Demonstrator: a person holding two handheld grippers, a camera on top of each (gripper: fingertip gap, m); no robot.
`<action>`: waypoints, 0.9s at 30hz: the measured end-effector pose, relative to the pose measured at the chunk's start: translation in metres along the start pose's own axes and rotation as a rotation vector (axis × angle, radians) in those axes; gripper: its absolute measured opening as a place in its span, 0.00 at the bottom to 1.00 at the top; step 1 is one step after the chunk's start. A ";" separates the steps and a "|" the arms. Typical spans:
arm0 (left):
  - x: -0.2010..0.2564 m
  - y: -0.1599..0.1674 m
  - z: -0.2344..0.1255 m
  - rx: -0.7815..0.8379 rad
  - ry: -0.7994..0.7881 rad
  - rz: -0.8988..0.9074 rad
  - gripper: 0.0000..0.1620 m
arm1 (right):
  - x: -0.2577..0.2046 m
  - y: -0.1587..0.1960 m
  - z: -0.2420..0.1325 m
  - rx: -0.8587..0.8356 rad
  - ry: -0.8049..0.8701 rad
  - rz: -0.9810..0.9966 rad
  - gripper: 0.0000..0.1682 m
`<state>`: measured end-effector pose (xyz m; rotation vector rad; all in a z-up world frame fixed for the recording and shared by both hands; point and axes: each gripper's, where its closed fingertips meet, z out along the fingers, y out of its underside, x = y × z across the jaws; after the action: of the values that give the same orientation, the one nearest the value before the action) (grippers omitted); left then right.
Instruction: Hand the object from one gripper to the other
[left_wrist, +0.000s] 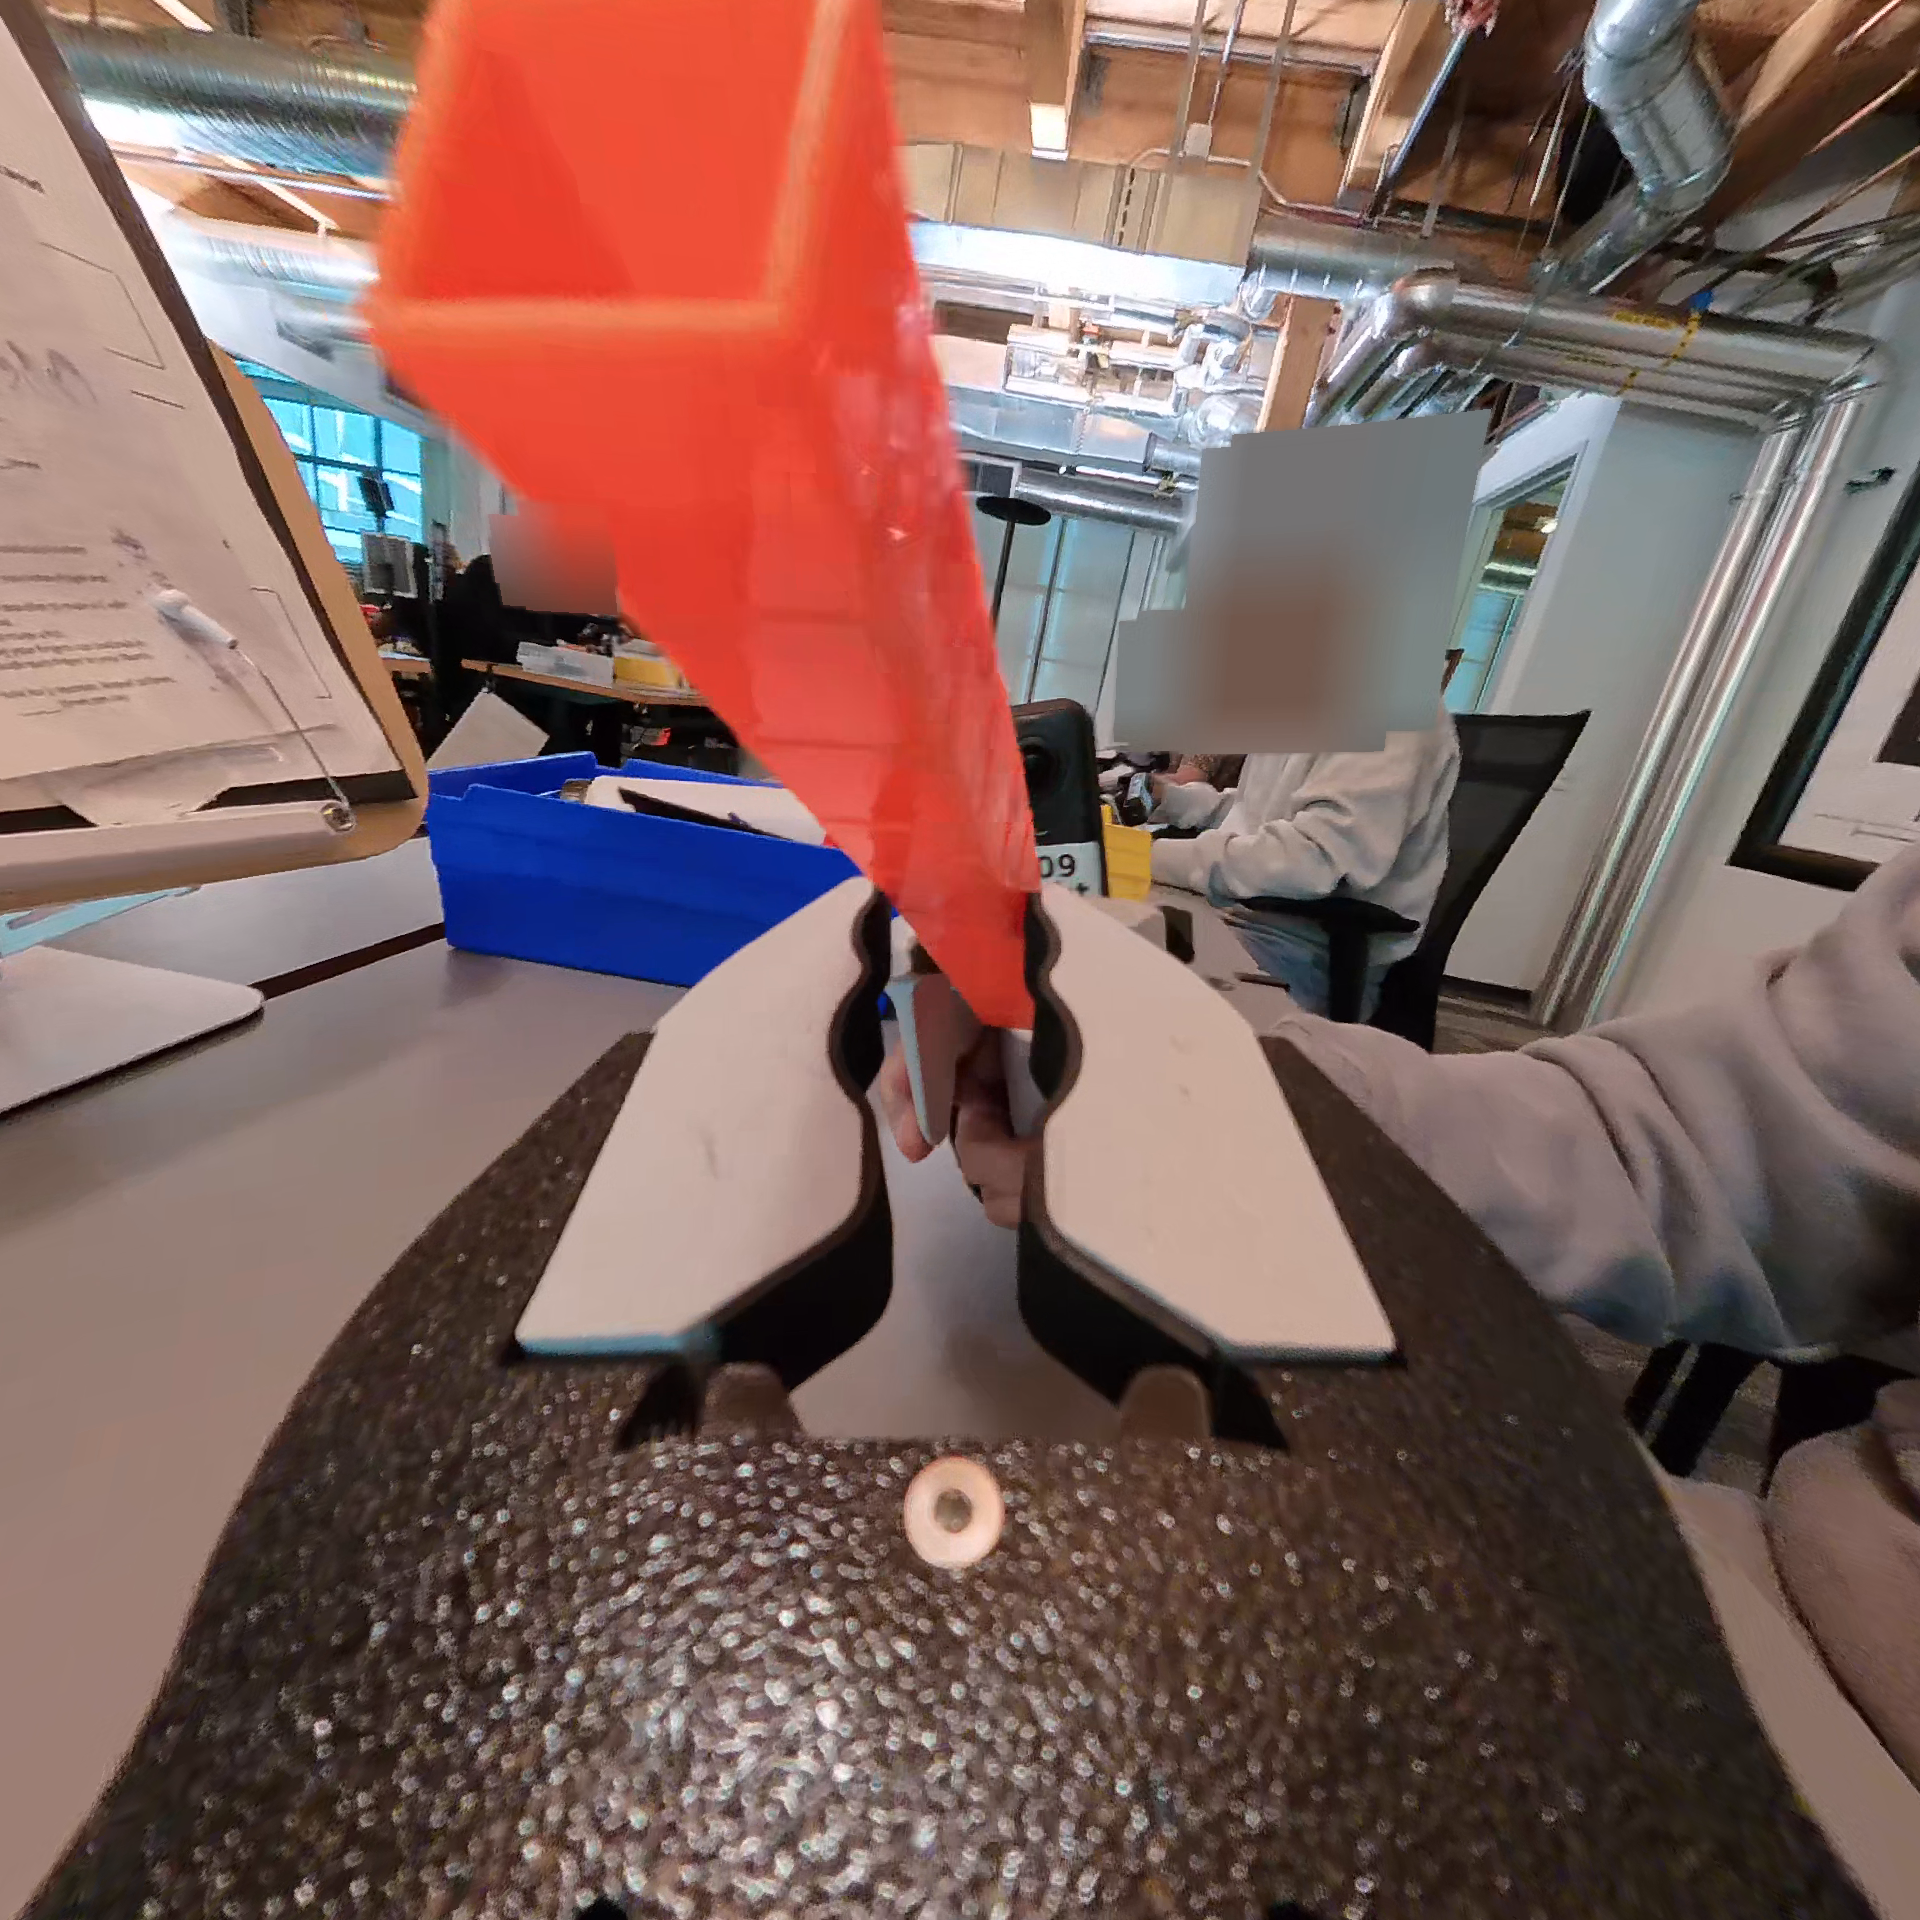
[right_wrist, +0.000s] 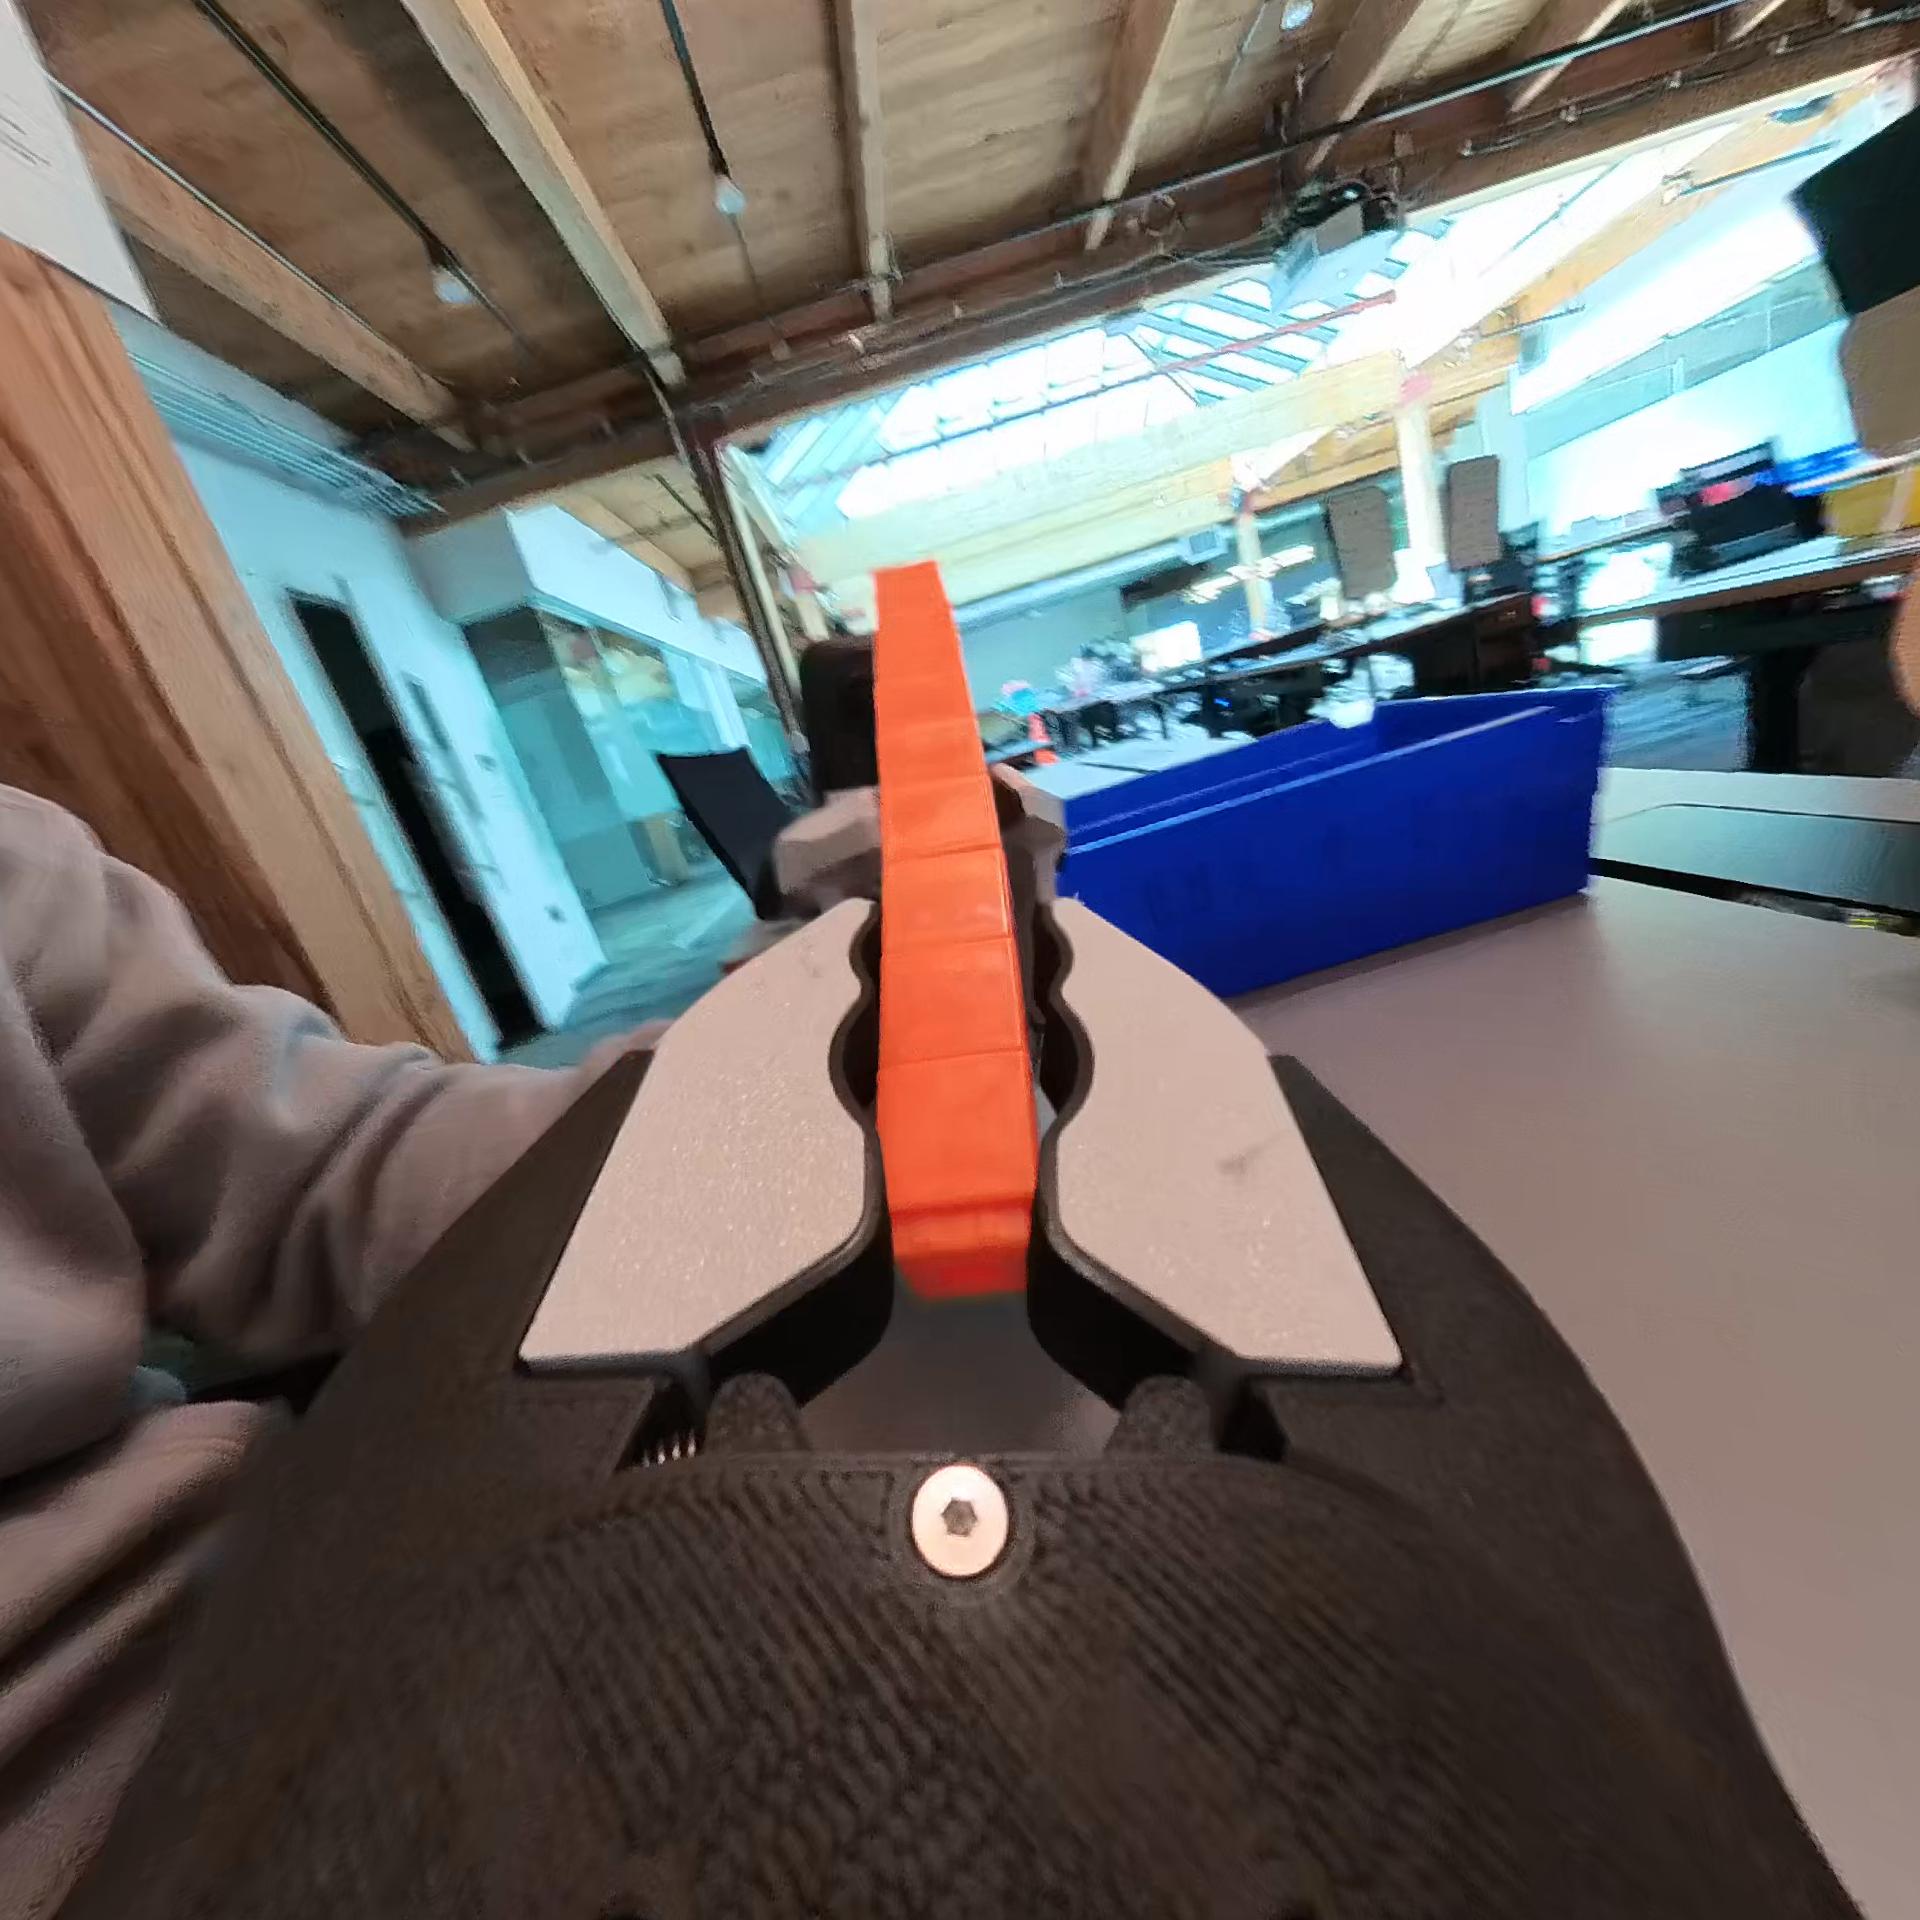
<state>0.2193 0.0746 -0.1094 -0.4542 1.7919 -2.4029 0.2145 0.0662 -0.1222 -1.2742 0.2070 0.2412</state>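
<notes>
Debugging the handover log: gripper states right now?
Left gripper: shut on the orange piece.
Right gripper: shut on the same orange piece.

Writing shows on printed sheets clipped to a stand at the left and on a small white label behind the orange piece.
</notes>
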 end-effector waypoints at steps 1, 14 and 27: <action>-0.003 0.000 0.000 -0.011 -0.026 0.018 0.14 | 0.007 0.001 -0.001 -0.015 0.064 -0.055 0.18; -0.031 0.004 -0.005 -0.056 -0.219 -0.089 0.13 | 0.045 0.010 -0.012 -0.366 0.590 -1.064 0.14; -0.004 -0.007 -0.005 -0.014 -0.052 0.037 0.29 | -0.017 -0.003 0.001 -0.063 -0.093 0.048 0.13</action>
<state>0.2220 0.0822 -0.1050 -0.4755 1.7809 -2.3335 0.1994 0.0656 -0.1148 -1.3187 0.1513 0.3494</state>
